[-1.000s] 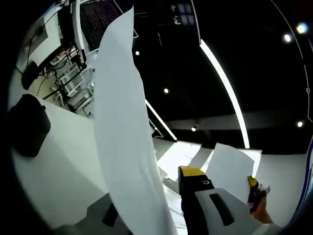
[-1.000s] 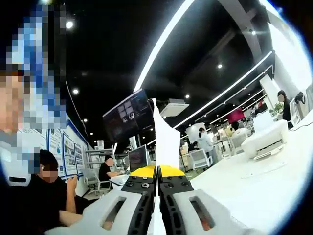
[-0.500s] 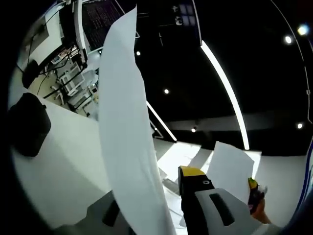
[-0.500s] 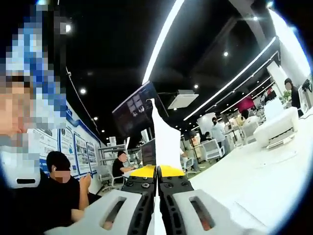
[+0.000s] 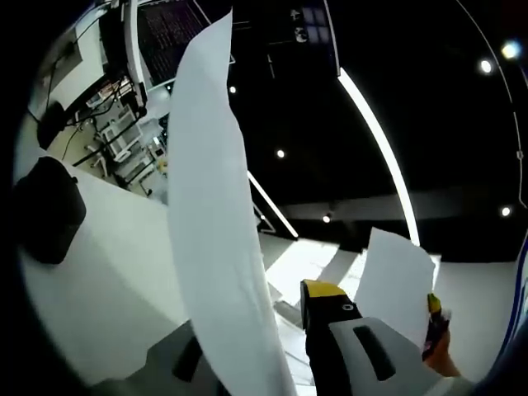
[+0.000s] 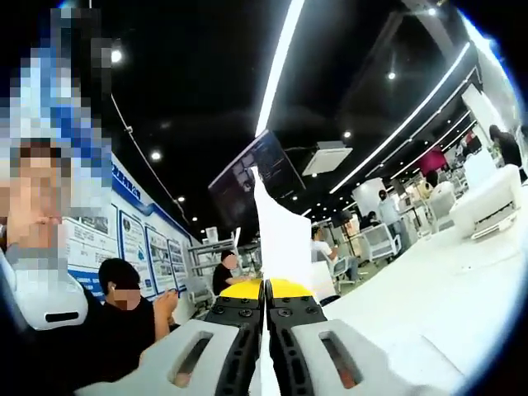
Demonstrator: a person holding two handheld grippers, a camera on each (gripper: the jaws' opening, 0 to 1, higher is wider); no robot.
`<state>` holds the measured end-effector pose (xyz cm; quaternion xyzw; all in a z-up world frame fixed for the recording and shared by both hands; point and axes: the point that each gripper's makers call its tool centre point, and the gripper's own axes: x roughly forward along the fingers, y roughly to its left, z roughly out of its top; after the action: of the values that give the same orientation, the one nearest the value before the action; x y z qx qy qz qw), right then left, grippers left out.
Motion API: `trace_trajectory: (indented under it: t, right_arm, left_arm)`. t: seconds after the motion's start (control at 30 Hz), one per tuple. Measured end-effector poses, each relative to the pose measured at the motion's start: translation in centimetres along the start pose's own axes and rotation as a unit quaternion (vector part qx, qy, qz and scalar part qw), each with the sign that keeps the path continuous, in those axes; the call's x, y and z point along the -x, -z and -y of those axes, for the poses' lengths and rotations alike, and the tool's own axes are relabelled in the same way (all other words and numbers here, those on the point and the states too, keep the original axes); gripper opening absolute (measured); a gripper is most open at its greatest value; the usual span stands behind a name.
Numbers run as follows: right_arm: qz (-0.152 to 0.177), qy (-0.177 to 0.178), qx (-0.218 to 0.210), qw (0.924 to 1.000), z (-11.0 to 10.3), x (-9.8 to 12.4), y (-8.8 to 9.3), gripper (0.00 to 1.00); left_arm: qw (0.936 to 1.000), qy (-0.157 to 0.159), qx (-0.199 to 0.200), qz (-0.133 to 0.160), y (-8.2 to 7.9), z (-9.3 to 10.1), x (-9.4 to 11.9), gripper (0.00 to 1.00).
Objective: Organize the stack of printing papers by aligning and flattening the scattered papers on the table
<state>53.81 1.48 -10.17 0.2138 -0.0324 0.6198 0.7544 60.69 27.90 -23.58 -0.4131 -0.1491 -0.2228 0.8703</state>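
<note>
In the left gripper view a broad white paper (image 5: 210,214) rises from between my left gripper's (image 5: 264,330) jaws, bending toward the ceiling. It hides the left jaw, while the yellow-tipped right jaw stands beside it. To the right, my right gripper (image 5: 433,318) holds up a second white paper edge (image 5: 396,276). In the right gripper view my right gripper (image 6: 266,285) is shut on a paper (image 6: 280,235) seen nearly edge-on, standing straight up from the jaws.
A white table (image 5: 107,272) lies to the left with a black object (image 5: 45,210) on it. In the right gripper view, a white tabletop (image 6: 429,289) stretches right, a seated person (image 6: 124,322) is at the left, and other people and desks are farther back.
The right gripper view has swung, so the room has shifted across it. In the left gripper view the right gripper and its paper have moved slightly right and up. The left gripper's paper is almost unmoved.
</note>
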Motion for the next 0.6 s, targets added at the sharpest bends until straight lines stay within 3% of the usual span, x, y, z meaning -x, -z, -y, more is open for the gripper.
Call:
trace_trajectory:
  t: [0.27, 0.6]
  right_arm:
    - [-0.027, -0.025, 0.014, 0.9992, 0.3, -0.9, 0.0, 0.0]
    - [-0.059, -0.031, 0.006, 0.9977, 1.0, -2.0, 1.9, 0.0]
  left_arm:
    - [1.0, 0.001, 0.0, 0.0, 0.0, -0.1, 0.0, 0.2]
    - [1.0, 0.001, 0.001, 0.001, -0.1, 0.0, 0.0, 0.2]
